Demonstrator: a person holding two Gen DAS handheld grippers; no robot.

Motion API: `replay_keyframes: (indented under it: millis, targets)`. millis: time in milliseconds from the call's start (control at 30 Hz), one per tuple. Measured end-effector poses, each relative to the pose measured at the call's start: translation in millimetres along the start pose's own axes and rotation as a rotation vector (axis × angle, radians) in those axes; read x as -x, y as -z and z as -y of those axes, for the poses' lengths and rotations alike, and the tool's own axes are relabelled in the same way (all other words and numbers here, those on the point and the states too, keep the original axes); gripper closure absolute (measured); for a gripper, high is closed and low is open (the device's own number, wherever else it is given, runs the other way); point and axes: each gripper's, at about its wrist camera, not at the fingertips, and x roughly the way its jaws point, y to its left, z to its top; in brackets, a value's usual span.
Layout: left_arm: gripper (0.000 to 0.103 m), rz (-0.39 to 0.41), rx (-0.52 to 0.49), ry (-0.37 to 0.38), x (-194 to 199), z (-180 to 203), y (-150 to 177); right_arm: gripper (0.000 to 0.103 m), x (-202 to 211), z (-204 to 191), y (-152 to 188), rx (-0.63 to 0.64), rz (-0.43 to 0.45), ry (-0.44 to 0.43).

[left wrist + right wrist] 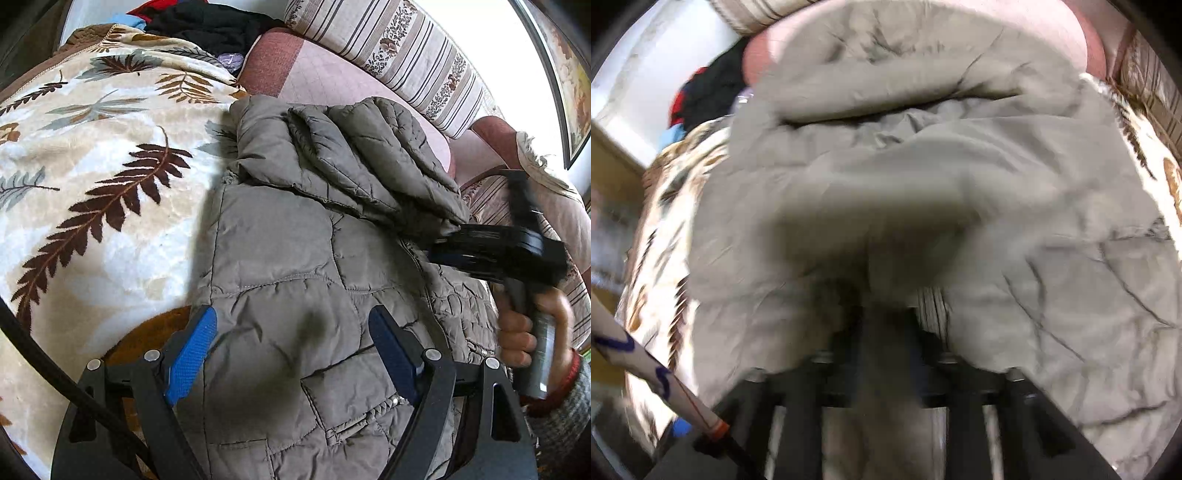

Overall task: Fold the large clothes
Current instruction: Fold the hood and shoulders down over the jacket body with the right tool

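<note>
2 tools: left tool [291, 354] open above jacket [295, 258]; right tool [882, 332] clamps sleeve edge

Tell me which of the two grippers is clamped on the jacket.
The right gripper: it pinches the folded-over sleeve of the grey quilted jacket. The left gripper hangs open above the jacket's body, blue pads apart, holding nothing.

Left gripper [291, 347] fingers spread wide, right gripper [882, 314] fingers pinched close together, right hand [532, 328] gripping its handle
</note>
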Motion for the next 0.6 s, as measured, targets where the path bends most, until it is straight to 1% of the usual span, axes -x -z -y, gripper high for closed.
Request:
replay_keyframes:
  millis: [100,167,200,267,333,367,433,467,500,533,567,600]
  targets:
    - [0.020,-0.001,-0.002,-0.004,0,1,1,0.058,41,-3,3,0.060,0.069,0.009]
    - [0.020,-0.002,-0.001,-0.006,0,1,1,0.057,63,-10,-5,0.095,0.143,0.046]
    - [0.020,-0.003,-0.002,-0.007,0,2,1,0.053,72,-13,-14,0.115,0.187,0.077]
    - [0.020,-0.004,-0.005,-0.010,0,3,2,0.042,74,-16,-39,0.125,0.255,0.137]
    - [0.020,-0.005,-0.007,-0.011,0,3,2,0.041,62,-18,-62,0.113,0.288,0.195]
    - [0.020,-0.006,-0.006,-0.010,0,3,2,0.041,51,-14,-70,0.102,0.283,0.231]
    - [0.020,-0.007,-0.004,-0.006,0,2,1,0.041,19,-16,-82,0.074,0.233,0.260]
    - [0.020,-0.009,-0.002,-0.004,0,2,1,0.041,1,-12,-84,0.060,0.187,0.262]
    - [0.020,-0.010,-0.001,-0.002,0,2,0,0.041,-22,-11,-82,0.058,0.124,0.260]
    - [0.020,-0.011,-0.001,0.001,0,2,0,0.040,-40,-11,-77,0.071,0.083,0.273]
    - [0.020,-0.013,0.000,0.005,0,2,-1,0.040,-50,-15,-72,0.102,0.083,0.300]
    - [0.020,-0.015,0.001,0.009,0,2,-1,0.040,-51,-19,-69,0.132,0.097,0.324]
